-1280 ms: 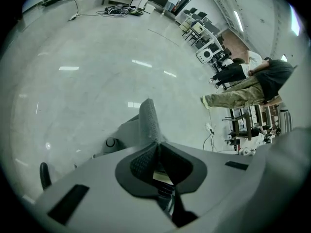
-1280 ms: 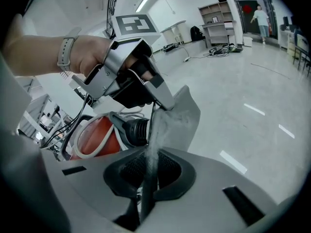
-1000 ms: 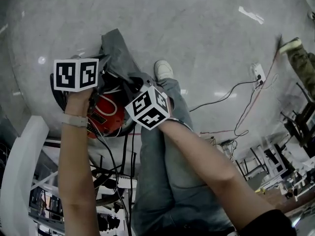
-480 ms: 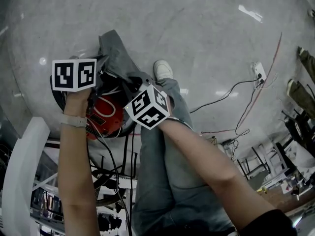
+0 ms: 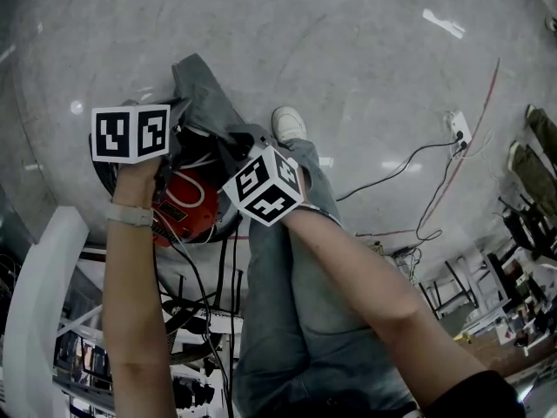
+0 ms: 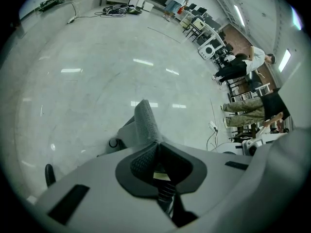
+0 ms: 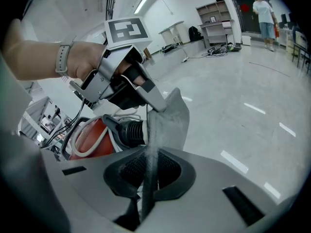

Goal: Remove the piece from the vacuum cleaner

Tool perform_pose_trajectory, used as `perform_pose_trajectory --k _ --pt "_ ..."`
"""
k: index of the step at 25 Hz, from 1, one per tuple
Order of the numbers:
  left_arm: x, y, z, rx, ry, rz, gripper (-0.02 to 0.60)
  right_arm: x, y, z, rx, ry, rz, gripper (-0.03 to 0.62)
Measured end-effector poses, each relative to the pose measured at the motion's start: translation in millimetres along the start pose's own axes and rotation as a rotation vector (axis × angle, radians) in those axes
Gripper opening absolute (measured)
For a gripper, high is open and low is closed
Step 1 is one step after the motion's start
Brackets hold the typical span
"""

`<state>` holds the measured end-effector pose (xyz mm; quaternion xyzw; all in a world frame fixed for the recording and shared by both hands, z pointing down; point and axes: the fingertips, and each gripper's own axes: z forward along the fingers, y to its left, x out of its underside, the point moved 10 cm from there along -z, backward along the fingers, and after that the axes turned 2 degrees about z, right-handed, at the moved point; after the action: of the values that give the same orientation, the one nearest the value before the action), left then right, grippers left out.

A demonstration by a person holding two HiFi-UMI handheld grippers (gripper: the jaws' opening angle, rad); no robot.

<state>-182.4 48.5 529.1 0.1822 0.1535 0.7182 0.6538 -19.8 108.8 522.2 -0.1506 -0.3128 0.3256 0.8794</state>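
Fabric in the head view: holding the floppy grey cloth piece (image 5: 202,90) just above the round red plastic vacuum cleaner (image 5: 187,207) on the floor (image 5: 392,77). Left gripper view: clenching the left claw (image 6: 156,152) on one edge. Right gripper view: clamping the right claw (image 7: 148,171) on another edge. Judging it nearly off, with pulling clear remaining.

Pale grey polished floor (image 5: 392,68), marbled, with streaks of ceiling light reflected in it. A white power strip (image 5: 458,130) lies on it, with a dark cable (image 5: 396,171) and a thin red cable (image 5: 475,116) trailing nearby. Desks and chairs (image 5: 522,233) crowd the right edge of the head view. The right gripper view shows a white wall (image 7: 160,18), a long ceiling lamp (image 7: 142,4), shelves (image 7: 214,13), tables (image 7: 221,30), coiled cables (image 7: 221,48) on the floor and a person (image 7: 265,13) by a far doorway. The left gripper view shows more chairs (image 6: 199,21) and standing people (image 6: 243,67).
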Motion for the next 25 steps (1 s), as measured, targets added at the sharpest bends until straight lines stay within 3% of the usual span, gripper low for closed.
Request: perform_pose_trajectory --k 11,25 --pt "-1.7 -11.4 -5.9 -0.025 0.021 0.055 0.032 4.2 2.3 -4.7 0.006 -0.003 0.012 0.041" --pt "-8.5 -16.4 -3.2 -0.012 0.0 0.051 0.032 3.7 -6.1 -13.6 0.04 -0.02 0.036 0.04"
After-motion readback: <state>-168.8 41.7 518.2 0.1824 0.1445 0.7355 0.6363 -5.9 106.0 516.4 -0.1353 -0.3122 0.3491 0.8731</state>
